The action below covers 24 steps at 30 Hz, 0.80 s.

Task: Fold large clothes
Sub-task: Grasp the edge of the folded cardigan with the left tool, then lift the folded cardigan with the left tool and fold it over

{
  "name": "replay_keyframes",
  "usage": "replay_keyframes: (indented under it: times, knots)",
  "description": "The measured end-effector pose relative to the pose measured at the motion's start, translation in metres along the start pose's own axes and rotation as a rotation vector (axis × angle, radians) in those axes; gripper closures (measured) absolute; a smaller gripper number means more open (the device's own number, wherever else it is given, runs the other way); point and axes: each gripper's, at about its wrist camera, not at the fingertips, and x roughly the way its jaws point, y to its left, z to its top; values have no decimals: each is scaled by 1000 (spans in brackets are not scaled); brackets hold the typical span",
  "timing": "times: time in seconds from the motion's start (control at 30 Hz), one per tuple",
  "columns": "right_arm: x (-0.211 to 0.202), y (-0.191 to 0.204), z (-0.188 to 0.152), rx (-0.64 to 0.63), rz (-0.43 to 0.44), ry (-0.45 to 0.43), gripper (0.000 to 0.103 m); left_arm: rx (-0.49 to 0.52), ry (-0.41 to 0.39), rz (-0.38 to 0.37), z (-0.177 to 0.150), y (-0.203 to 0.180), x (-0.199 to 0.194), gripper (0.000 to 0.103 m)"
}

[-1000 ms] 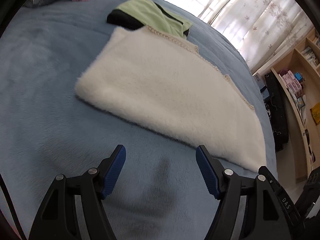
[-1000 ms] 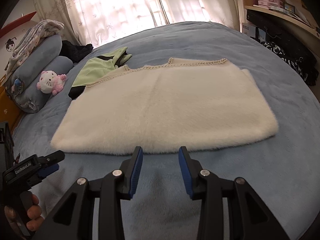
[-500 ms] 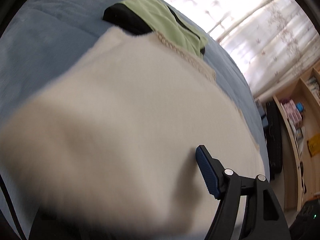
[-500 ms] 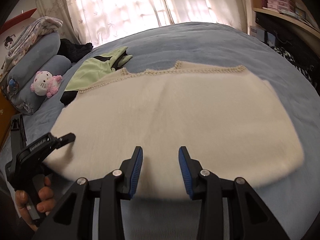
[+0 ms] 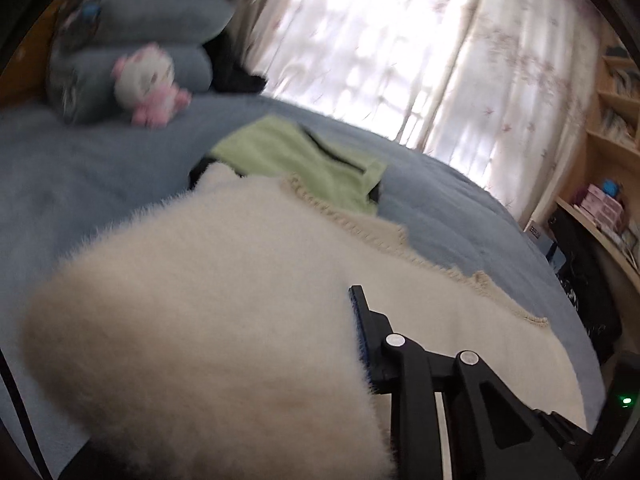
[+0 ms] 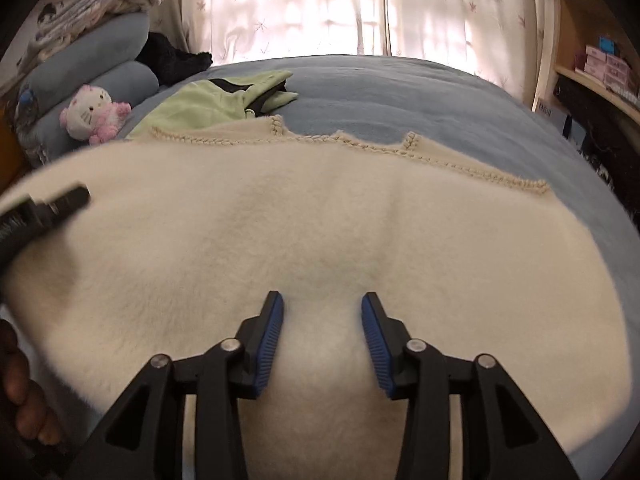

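A fluffy cream garment (image 6: 320, 220) lies spread on the blue bed cover (image 6: 400, 92), its crocheted trim along the far edge. My left gripper (image 5: 320, 312) has the garment's left corner (image 5: 200, 340) bunched between its closing jaws. The fabric presses on the one visible blue pad (image 5: 358, 332) and hides the other finger. In the right wrist view the left gripper (image 6: 60, 204) sits at the garment's raised left edge, with a person's hand (image 6: 20, 392) below it. My right gripper (image 6: 322, 320) hovers over the garment's near middle, its jaws opening and not pinching the fabric.
A green and black garment (image 6: 208, 104) lies just beyond the cream one. A pink and white plush toy (image 6: 90, 114) leans on blue pillows (image 6: 100, 52) at the far left, next to a black cloth (image 6: 172, 58). Wooden shelves (image 6: 592, 64) stand on the right, curtains behind.
The left gripper moved in onto the garment's left corner, closed on it and tilted upward with it. The right gripper came forward and down over the near edge, its jaws a little wider.
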Motion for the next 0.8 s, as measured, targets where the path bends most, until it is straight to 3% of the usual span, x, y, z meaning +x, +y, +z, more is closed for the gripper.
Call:
replay_keyframes:
  times: [0.17, 0.3, 0.4, 0.47, 0.53, 0.6, 0.8]
  knots:
    - [1, -2, -2, -7, 17, 4, 54, 166, -86, -43, 15, -52, -32, 80]
    - [0, -6, -1, 7, 49, 14, 54, 246, -97, -108, 24, -90, -48, 80]
    - [-7, -20, 0, 61, 121, 44, 54, 309, -100, -130, 25, -123, -55, 80]
    - [-20, -40, -2, 132, 215, 74, 55, 337, -90, -157, 25, -143, -59, 80]
    - [-38, -74, -9, 235, 252, 79, 55, 373, -83, -192, 20, -166, -61, 80]
    - [-57, -105, -17, 298, 216, 62, 54, 394, -72, -220, 15, -188, -57, 80]
    - [-121, -214, -51, 459, -40, -28, 54, 482, 7, -332, -31, -269, -38, 80]
